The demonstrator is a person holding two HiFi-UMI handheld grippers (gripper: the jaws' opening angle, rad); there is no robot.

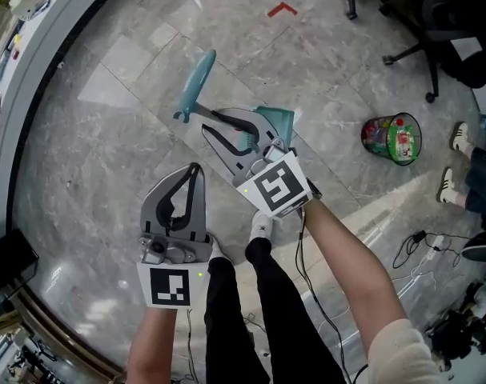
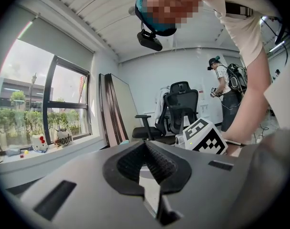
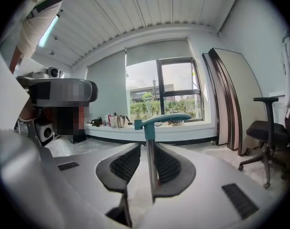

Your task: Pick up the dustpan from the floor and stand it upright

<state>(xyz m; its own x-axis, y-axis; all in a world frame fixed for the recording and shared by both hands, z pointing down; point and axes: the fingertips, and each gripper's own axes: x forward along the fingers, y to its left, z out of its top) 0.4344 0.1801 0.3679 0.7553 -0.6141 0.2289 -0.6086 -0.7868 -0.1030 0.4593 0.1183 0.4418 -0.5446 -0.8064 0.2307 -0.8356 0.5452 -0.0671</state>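
Observation:
The dustpan has a teal grip (image 1: pixel 196 82), a thin metal rod and a teal pan (image 1: pixel 279 122). It stands nearly upright on the floor, leaning a little. My right gripper (image 1: pixel 226 134) is shut on the rod just above the pan. In the right gripper view the rod (image 3: pixel 150 166) runs up between the pads, close against the right one, with the teal grip (image 3: pixel 160 120) on top. My left gripper (image 1: pixel 182 202) hangs lower left of the dustpan, apart from it, shut on nothing. Its pads (image 2: pixel 156 166) meet at the tip.
A small bin (image 1: pixel 391 139) with colourful rubbish stands on the floor to the right. Office chair legs (image 1: pixel 411 50) are at the upper right and cables (image 1: pixel 419 250) lie lower right. A curved sill (image 1: pixel 34 78) rims the floor on the left. My legs and a shoe (image 1: pixel 261 227) are below the grippers.

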